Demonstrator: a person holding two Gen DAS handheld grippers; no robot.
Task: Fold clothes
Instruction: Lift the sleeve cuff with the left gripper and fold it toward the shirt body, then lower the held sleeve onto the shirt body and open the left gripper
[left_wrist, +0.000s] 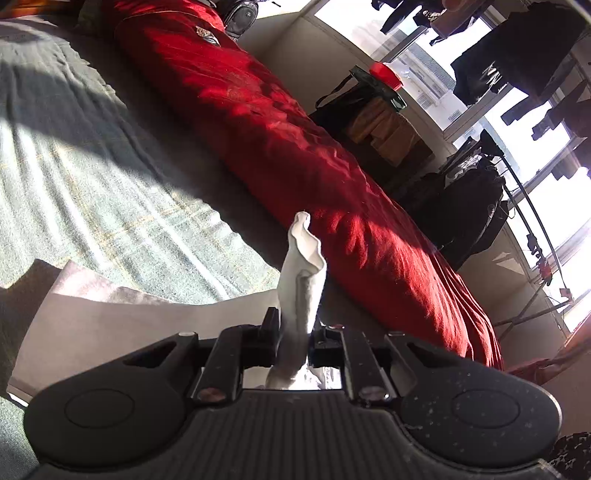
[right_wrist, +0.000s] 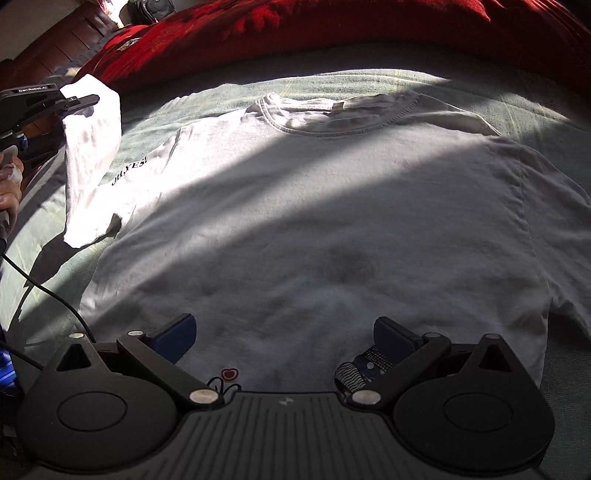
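A white T-shirt (right_wrist: 314, 221) lies flat on the grey-green bedspread (right_wrist: 221, 99), collar toward the far side. My left gripper (left_wrist: 293, 332) is shut on the shirt's left sleeve (left_wrist: 304, 273) and holds it lifted off the bed. It also shows at the left edge of the right wrist view (right_wrist: 86, 101), with the sleeve (right_wrist: 92, 158) hanging from it. My right gripper (right_wrist: 284, 338) is open and empty, low over the shirt's lower part, its blue pads (right_wrist: 177, 338) spread wide apart.
A red duvet (left_wrist: 295, 147) lies along the far side of the bed (right_wrist: 332, 26). Beside the bed stand a box with bags (left_wrist: 376, 122), a black backpack (left_wrist: 469, 210) and a drying rack with dark clothes at the window (left_wrist: 517, 62). A cable (right_wrist: 40, 284) trails at left.
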